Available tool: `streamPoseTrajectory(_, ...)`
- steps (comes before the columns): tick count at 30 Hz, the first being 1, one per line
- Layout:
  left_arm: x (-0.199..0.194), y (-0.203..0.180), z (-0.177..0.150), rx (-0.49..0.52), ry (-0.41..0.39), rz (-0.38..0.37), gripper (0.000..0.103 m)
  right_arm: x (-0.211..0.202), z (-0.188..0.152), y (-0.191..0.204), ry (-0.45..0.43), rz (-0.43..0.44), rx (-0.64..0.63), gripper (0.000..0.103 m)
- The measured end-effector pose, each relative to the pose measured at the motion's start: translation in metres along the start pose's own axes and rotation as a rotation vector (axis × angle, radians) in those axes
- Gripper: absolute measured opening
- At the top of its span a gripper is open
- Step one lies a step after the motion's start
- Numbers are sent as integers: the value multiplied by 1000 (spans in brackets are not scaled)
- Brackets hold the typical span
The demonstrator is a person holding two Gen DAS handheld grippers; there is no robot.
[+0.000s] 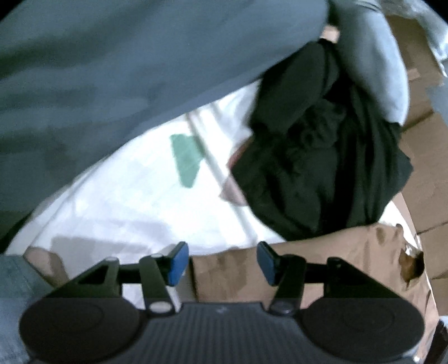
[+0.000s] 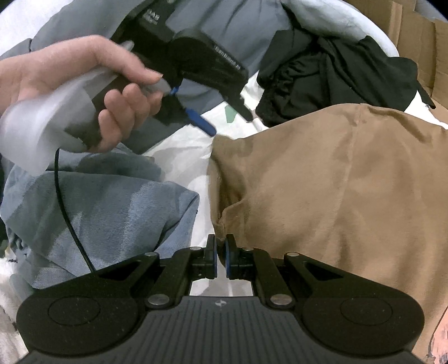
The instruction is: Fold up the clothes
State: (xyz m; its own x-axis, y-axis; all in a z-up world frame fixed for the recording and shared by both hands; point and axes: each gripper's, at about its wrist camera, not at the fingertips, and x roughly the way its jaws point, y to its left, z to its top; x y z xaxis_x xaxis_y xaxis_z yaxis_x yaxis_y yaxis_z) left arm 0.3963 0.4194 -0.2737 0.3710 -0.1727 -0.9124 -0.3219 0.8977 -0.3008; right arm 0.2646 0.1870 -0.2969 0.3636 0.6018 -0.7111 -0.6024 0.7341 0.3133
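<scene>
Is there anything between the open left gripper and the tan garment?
Nothing visible. The left gripper is open with the tan garment right ahead of its fingers, and only white sheet shows beside it.

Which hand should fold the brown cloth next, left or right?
Probably the right. The right tool looks already shut on the near edge of the brown cloth, so it could lift and fold it. The left tool is open and holds nothing, hovering over the cloth's edge.

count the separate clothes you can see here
4: tan garment pinched by the right gripper, denim piece at lower left, black garment behind, grey-blue one at top. More may be hidden.
</scene>
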Motion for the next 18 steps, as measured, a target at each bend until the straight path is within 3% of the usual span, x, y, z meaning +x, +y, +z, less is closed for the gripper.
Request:
streamPoseTrajectory(8, 14, 26, -13, -23, 21, -25, 46, 5, -5, 0, 9, -2, 4, 4)
streamPoseTrajectory(10, 17, 30, -15, -23, 9, -34, 31, 6, -6, 1, 11, -2, 4, 4)
streamPoseTrajectory(12, 16, 31, -17, -18, -5, -54, 7, 7, -7, 0, 12, -1, 5, 4)
streamPoseTrajectory(18, -6, 21, -13, 60, -86, -37, 4, 4, -3, -1, -3, 17, 18, 4)
